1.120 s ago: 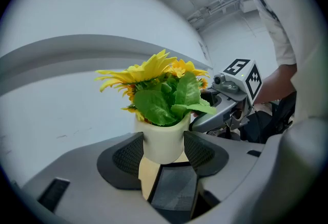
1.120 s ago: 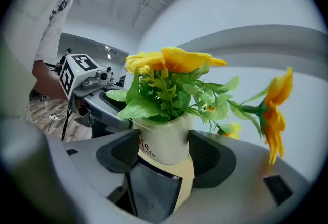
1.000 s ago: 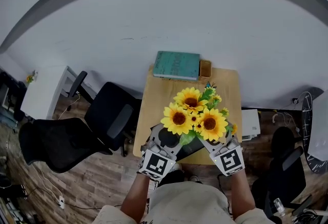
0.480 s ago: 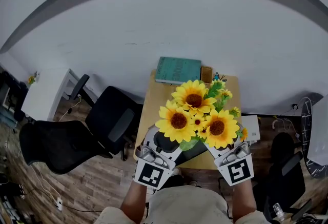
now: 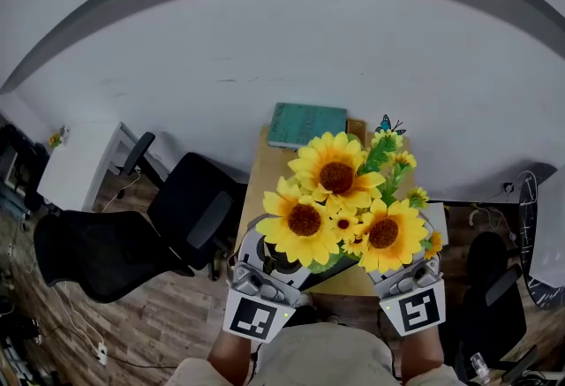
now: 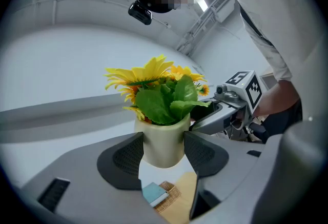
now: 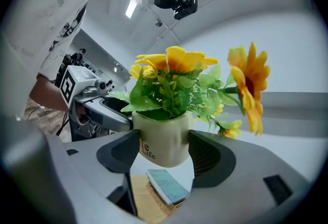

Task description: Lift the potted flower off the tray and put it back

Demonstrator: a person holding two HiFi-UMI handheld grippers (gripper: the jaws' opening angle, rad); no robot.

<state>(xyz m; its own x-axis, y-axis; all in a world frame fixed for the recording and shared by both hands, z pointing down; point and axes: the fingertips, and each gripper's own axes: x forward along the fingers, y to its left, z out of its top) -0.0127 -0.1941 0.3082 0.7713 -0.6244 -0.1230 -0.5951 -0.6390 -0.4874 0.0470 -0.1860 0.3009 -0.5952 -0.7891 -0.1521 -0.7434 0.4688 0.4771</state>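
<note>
The potted flower is a cream pot holding yellow sunflowers and green leaves. It hangs high above the wooden table, touching nothing beneath it. My left gripper is shut on the pot's sides, and my right gripper clamps it from the opposite side, where the pot shows lettering. In the head view the blooms hide the pot and both sets of fingertips; only the left gripper and right gripper bodies show. A dark tray edge peeks out under the flowers.
A teal book lies at the table's far edge beside a small woven basket; both show far below between the jaws. Black office chairs stand left of the table, with a white desk beyond. Another chair sits right.
The pot and flowers have risen toward the head camera, so the blooms look larger. Both grippers rose with it and stayed shut on it.
</note>
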